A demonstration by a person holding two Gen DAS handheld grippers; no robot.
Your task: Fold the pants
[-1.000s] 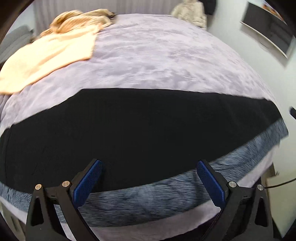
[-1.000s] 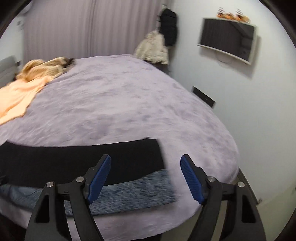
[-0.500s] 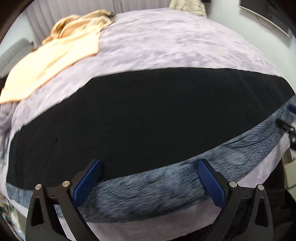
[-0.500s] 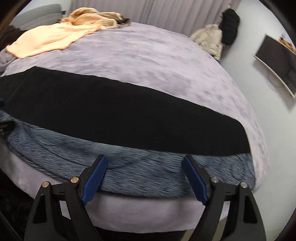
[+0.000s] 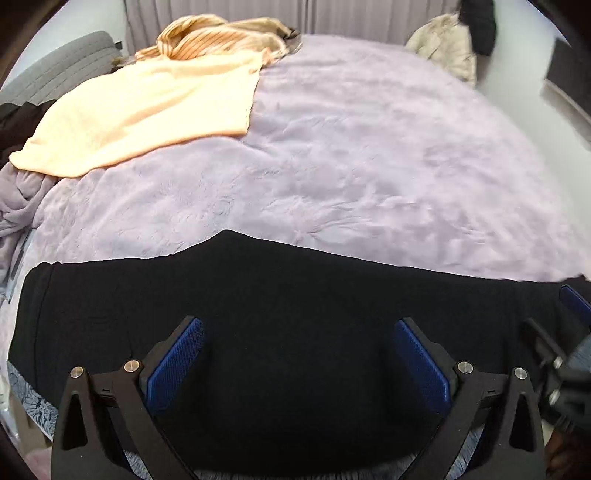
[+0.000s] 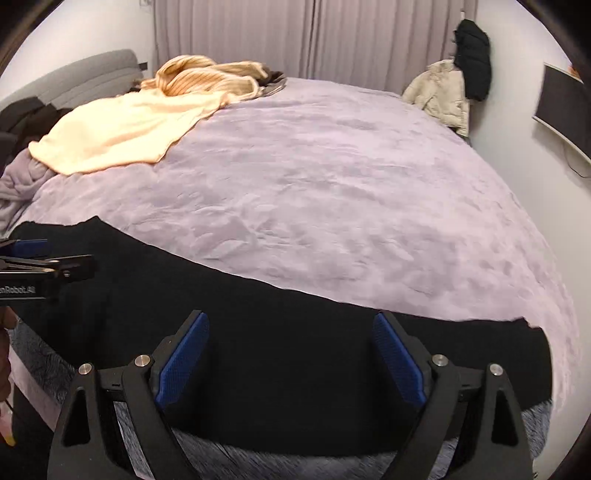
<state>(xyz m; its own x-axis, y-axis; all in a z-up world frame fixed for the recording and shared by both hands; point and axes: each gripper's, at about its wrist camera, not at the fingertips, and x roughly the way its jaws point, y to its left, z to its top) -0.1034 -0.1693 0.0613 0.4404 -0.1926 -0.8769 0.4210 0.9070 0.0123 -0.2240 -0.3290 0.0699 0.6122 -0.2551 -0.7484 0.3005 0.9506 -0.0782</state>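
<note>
Black pants lie flat across the near edge of the bed, seen too in the right wrist view. A grey patterned garment shows under their near edge. My left gripper is open and empty, hovering over the pants' left part. My right gripper is open and empty over their right part. The right gripper shows at the right edge of the left wrist view. The left gripper shows at the left edge of the right wrist view.
The lilac bedspread covers the bed. A peach garment and a striped tan sweater lie at the far left. A beige jacket hangs by the far right wall. A wall screen is on the right.
Both grippers have moved forward over the black pants and tilted up, so more of the bed shows. Both stay open.
</note>
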